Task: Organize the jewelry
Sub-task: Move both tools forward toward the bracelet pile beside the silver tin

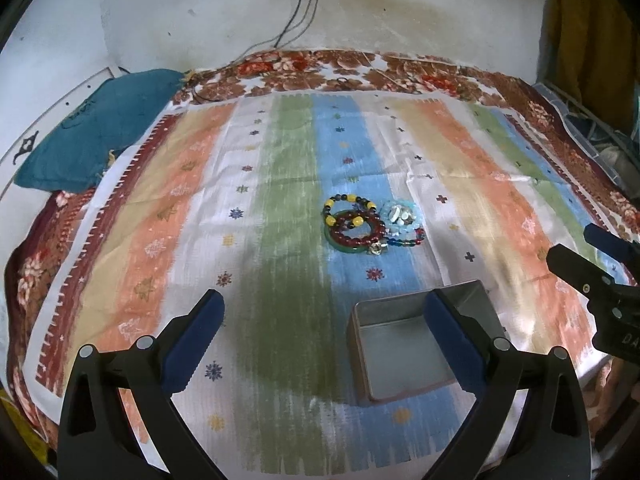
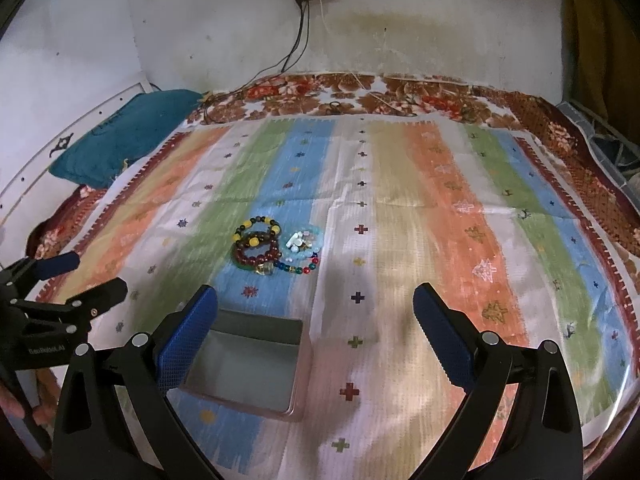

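Note:
A pile of beaded bracelets (image 1: 362,222) lies on the striped cloth: a dark red one, a black and yellow one, a pale blue one with white beads, and a multicoloured strand. It also shows in the right wrist view (image 2: 276,248). An open, empty metal tin (image 1: 404,354) sits nearer me, also seen in the right wrist view (image 2: 248,368). My left gripper (image 1: 324,308) is open and empty above the cloth, left of the tin. My right gripper (image 2: 316,304) is open and empty, right of the tin. Each gripper appears at the edge of the other's view.
The striped cloth (image 1: 280,208) covers a bed with a floral blanket (image 1: 340,72) beneath. A teal pillow (image 1: 96,128) lies at the back left. Cables (image 1: 300,20) hang from a wall socket. Clutter sits past the bed's right edge (image 1: 600,140).

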Demonstrator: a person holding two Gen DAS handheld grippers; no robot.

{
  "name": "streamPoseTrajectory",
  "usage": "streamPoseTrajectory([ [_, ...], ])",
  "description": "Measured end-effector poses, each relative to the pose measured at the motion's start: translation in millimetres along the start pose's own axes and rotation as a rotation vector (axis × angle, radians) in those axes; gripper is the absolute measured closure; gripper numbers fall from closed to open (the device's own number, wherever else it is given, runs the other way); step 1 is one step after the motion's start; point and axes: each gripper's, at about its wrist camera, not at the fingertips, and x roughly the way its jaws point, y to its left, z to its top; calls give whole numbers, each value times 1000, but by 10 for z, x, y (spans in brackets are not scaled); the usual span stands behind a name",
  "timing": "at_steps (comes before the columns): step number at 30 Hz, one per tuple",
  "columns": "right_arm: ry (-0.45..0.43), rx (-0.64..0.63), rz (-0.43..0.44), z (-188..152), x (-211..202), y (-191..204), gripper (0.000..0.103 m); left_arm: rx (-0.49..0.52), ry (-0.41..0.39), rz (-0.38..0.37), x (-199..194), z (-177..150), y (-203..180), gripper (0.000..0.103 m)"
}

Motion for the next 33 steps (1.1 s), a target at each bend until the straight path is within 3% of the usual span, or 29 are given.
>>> streamPoseTrajectory([
  [13,53,48,-2,163,252,-56,4,-14,26,20,314,285,25,6],
  [22,95,91,4,277,485,-131,4,-96,77,5,639,444,174,6],
  [33,144,59,-58,414,798,-141,4,-84,109,18,992,618,172,6],
])
